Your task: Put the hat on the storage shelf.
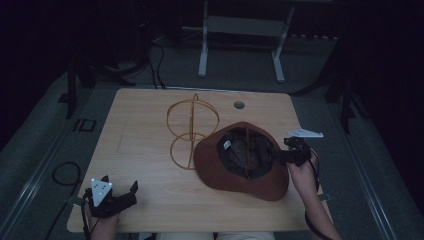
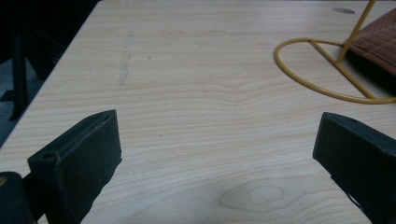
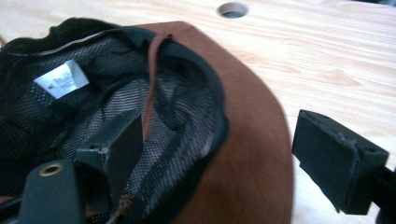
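Now right jaws astride hat (image 3: 247, 140) brim

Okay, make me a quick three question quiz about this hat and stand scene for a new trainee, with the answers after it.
1. True or false: the hat lies with its opening facing up.
2. Which gripper has its jaws astride the hat's brim: A the left gripper, B the right gripper?
3. What does the left gripper view show between its open jaws?

Key
1. True: the dark mesh lining and a white label show inside it.
2. B: one jaw is inside the crown, the other outside the brim, pads apart.
3. Bare table; the yellow wire stand lies farther off, to the right.
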{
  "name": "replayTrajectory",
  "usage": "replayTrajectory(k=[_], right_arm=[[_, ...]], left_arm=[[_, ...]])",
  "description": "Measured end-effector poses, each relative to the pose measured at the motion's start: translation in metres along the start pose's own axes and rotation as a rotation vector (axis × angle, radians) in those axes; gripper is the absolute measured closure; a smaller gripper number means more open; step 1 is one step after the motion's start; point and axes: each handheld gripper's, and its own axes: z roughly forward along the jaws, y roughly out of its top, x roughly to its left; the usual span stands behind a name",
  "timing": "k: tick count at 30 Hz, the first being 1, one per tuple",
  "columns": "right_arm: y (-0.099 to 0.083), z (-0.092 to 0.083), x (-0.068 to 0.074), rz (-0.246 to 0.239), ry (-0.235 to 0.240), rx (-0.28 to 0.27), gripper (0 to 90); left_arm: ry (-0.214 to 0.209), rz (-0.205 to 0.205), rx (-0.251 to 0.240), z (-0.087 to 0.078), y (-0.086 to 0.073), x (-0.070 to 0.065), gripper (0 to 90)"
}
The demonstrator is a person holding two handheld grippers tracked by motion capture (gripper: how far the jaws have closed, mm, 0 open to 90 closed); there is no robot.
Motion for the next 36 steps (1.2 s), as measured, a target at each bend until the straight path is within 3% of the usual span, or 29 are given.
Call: replayTrajectory(k=[1, 3, 6, 9, 11, 12, 14, 16, 19, 23, 25, 27, 29, 32, 36], right_arm=[[0.003, 0.004, 0.001, -0.005, -0.015, 0.007, 21.0], [0.007, 0.012, 0.001, -0.010, -0.009, 0.034, 20.5], [0.012, 0.025, 0.003, -0.028, -0.038, 0.070, 21.0], [0.015, 0.036, 0.004, -0.007, -0.027, 0.098, 19.3], [0.017, 0.042, 0.004, -0.011, -0.048, 0.121, 16.4], [0.017, 0.045, 0.004, -0.012, -0.071, 0.124, 16.5], [0.016, 0.048, 0.003, -0.001, -0.055, 0.127, 14.1], [0.016, 0.051, 0.005, -0.015, -0.073, 0.137, 12.9], [0.015, 0.056, 0.006, -0.022, -0.048, 0.167, 12.6], [0.013, 0.062, 0.007, -0.022, -0.074, 0.221, 16.1], [0.011, 0.065, 0.007, -0.025, -0.101, 0.244, 28.5], [0.009, 0.068, 0.007, -0.020, -0.120, 0.252, 34.0], [0.006, 0.071, 0.008, -0.021, -0.115, 0.266, 43.6], [0.003, 0.074, 0.013, -0.062, -0.168, 0.277, 51.2], [0.002, 0.077, 0.017, -0.077, -0.235, 0.292, 64.1]], left_arm=[[0.000, 0.003, 0.002, 0.000, 0.000, 0.000, 1.6], [0.002, 0.006, 0.010, 0.000, 0.000, -0.001, 1.6], [-0.006, 0.003, 0.013, 0.000, 0.000, -0.001, 1.6], [-0.012, 0.003, 0.016, 0.001, 0.000, -0.002, 1.6], [-0.012, 0.006, 0.023, 0.001, 0.000, -0.002, 1.6], [-0.004, 0.008, 0.029, 0.001, 0.001, -0.002, 1.6], [-0.009, 0.001, 0.029, 0.001, 0.001, -0.002, 1.6], [-0.009, -0.003, 0.033, 0.001, 0.001, -0.002, 1.6], [-0.010, -0.005, 0.043, 0.001, 0.002, -0.002, 1.6], [-0.016, -0.005, 0.055, 0.001, 0.002, -0.003, 1.6], [-0.021, -0.004, 0.062, 0.002, 0.002, -0.004, 1.6], [-0.022, 0.000, 0.069, 0.002, 0.002, -0.005, 1.6], [-0.024, -0.001, 0.070, 0.002, 0.002, -0.005, 1.6], [-0.022, 0.001, 0.072, 0.002, 0.002, -0.005, 1.6], [-0.023, 0.001, 0.076, 0.002, 0.002, -0.005, 1.6]])
